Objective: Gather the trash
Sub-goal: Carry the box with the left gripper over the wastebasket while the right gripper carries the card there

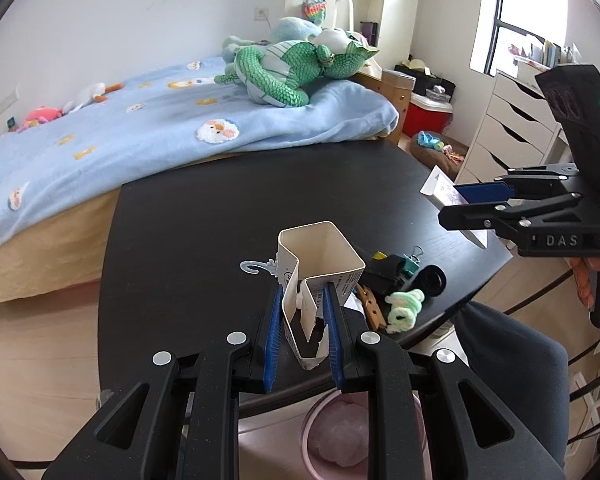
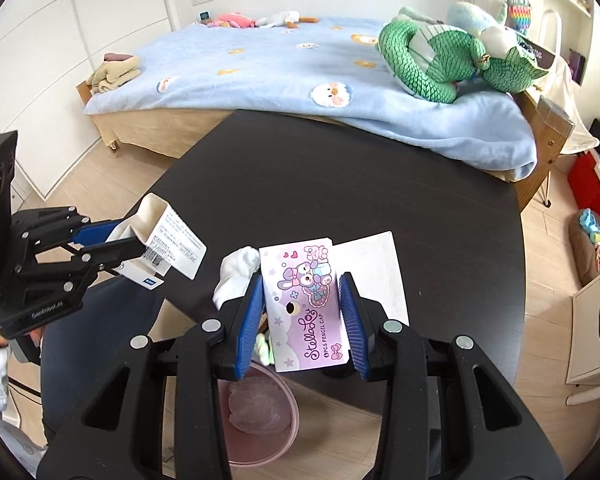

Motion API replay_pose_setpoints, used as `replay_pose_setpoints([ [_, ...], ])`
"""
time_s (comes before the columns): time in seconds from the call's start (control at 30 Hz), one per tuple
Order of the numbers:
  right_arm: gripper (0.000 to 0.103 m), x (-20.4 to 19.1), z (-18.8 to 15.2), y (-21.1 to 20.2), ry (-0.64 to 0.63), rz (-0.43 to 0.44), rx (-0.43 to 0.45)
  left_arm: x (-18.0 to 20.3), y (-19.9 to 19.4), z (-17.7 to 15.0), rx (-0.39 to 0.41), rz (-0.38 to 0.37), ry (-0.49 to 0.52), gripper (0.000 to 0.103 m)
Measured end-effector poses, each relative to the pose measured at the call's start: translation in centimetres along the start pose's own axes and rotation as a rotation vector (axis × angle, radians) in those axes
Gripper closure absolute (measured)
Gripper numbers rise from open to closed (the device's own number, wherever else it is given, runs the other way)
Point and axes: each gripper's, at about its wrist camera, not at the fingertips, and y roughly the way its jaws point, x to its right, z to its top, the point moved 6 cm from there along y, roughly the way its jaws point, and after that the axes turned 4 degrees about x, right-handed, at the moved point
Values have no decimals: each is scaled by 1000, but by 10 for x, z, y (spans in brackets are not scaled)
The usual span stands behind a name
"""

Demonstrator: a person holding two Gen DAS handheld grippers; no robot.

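My left gripper (image 1: pixel 302 320) is shut on a torn white cardboard box (image 1: pixel 320 268), holding it above the near edge of the black table (image 1: pixel 228 220); the box also shows in the right wrist view (image 2: pixel 168 240). My right gripper (image 2: pixel 304 312) is shut on a pink pencil-cap package (image 2: pixel 304 312), held above the table edge; in the left wrist view the right gripper (image 1: pixel 456 204) shows at the right with the package (image 1: pixel 444 192). A pink trash bin (image 2: pixel 256 412) lined with a bag stands on the floor below both grippers, and shows in the left wrist view (image 1: pixel 336 440).
On the table lie black items with a teal binder clip (image 1: pixel 404 272), a green-white plush (image 1: pixel 406 306), a wooden clothespin (image 1: pixel 374 308), a clear hook (image 1: pixel 260 268), a white wad (image 2: pixel 236 272) and white paper (image 2: pixel 376 264). A bed (image 2: pixel 280 68) stands behind; white drawers (image 1: pixel 512 128) at right.
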Motion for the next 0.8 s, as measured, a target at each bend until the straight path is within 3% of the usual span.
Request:
replay_pose_setpoints([
  [0.4,64,-32,-56,-39,-14,-10,69,11,-21,-33,8,-22,-11,83],
  [0.8,64,-69,-105,-37,-6,51,32,19,-35,-71,-7,-34,-21,83],
])
